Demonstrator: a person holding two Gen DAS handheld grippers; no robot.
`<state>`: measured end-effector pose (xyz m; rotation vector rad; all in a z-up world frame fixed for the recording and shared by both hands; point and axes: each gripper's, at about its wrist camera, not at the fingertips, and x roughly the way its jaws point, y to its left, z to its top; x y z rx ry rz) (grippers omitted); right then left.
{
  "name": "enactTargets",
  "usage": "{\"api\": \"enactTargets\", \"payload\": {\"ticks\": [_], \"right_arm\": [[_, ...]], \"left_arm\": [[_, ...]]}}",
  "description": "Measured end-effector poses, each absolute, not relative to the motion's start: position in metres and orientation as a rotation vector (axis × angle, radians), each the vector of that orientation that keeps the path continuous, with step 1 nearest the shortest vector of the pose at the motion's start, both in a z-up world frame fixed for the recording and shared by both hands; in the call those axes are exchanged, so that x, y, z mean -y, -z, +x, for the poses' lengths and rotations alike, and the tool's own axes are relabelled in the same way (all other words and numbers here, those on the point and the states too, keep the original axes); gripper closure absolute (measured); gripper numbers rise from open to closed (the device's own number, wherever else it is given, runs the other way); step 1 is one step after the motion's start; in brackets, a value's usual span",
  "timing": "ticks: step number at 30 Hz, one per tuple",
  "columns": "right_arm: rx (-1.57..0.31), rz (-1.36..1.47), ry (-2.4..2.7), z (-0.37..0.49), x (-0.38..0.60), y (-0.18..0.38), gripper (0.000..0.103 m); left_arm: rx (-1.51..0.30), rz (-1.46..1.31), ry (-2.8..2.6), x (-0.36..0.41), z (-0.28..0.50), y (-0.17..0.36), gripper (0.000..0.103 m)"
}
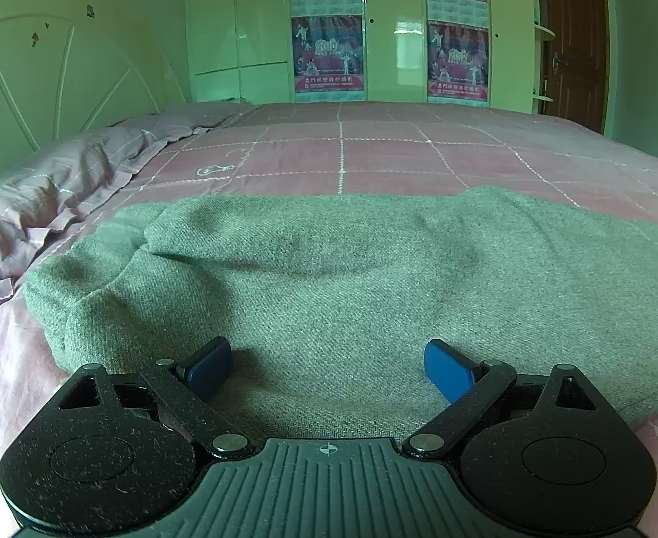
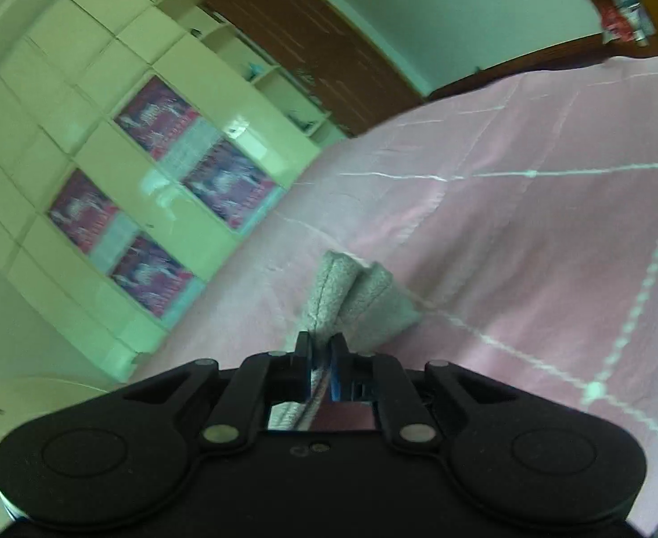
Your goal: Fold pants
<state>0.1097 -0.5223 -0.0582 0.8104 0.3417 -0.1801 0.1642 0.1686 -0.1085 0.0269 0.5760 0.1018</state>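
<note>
Bed (image 1: 374,152) – left tool (image 1: 329,370) wide, right tool (image 2: 321,354) pinching pants (image 2: 356,296).

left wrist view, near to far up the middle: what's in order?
left tool, open → green-grey pants lying on the bed → pink checked bedspread → wardrobe with posters.

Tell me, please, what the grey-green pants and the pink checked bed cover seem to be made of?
Grey-green pants: probably thick woollen or fleece cloth, matte, given the fuzzy diagonal twill weave and soft rounded folds. Pink checked bed cover: likely thin woven cotton with a smooth, faintly glossy finish; it lies flat, with fine creases and white stitched grid lines.
</note>
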Motion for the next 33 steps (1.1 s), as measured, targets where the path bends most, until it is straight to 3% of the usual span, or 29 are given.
{"api": "enactTargets", "payload": {"ticks": [2,3,9,12,14,17,18,20,21,23,25,27,28,29,30,33], "right_arm": [[-0.518,0.976,0.273,0.124,0.546,0.107,0.103],[-0.496,1.048,0.261,0.122,0.550,0.120,0.103],[-0.446,1.022,0.234,0.114,0.541,0.113,0.093],[-0.442,0.983,0.257,0.100,0.541,0.107,0.089],[-0.389,0.848,0.290,0.096,0.528,0.086,0.088],[-0.307,0.684,0.181,0.103,0.517,0.059,0.084],[-0.300,0.673,0.159,0.111,0.521,0.053,0.079],[-0.304,0.680,0.194,0.134,0.539,0.046,0.060],[-0.326,0.680,0.203,0.148,0.548,0.044,0.045],[-0.426,0.671,0.153,0.180,0.563,0.044,0.048],[-0.584,0.689,0.087,0.214,0.571,0.051,0.065],[-0.686,0.646,0.062,0.234,0.569,0.056,0.069],[-0.695,0.603,0.060,0.237,0.565,0.053,0.084],[-0.665,0.564,0.036,0.235,0.561,0.046,0.097],[-0.608,0.527,-0.001,0.227,0.557,0.037,0.102],[-0.432,0.357,-0.092,0.200,0.536,0.015,0.103]], "left_arm": [[-0.577,0.028,-0.098,-0.168,0.164,0.109,0.010],[-0.579,0.027,-0.096,-0.169,0.164,0.108,0.010],[-0.576,0.066,-0.137,-0.152,0.163,0.096,0.010],[-0.476,0.106,-0.041,-0.113,0.148,0.085,0.009],[-0.513,0.138,0.000,-0.089,0.151,0.089,0.000],[-0.565,0.114,-0.010,-0.071,0.155,0.101,0.000],[-0.565,0.107,-0.011,-0.070,0.154,0.102,0.000],[-0.577,0.095,-0.001,-0.072,0.155,0.101,0.000],[-0.584,0.078,0.012,-0.076,0.155,0.102,0.000],[-0.587,0.049,0.038,-0.082,0.155,0.103,0.000],[-0.580,0.031,0.044,-0.086,0.154,0.106,0.000],[-0.580,0.040,0.039,-0.084,0.155,0.108,0.000],[-0.580,0.042,0.037,-0.084,0.155,0.108,0.000],[-0.580,0.042,0.037,-0.084,0.155,0.109,0.000],[-0.579,0.041,0.038,-0.084,0.155,0.109,0.000],[-0.577,0.039,0.040,-0.086,0.157,0.109,0.000]]}}
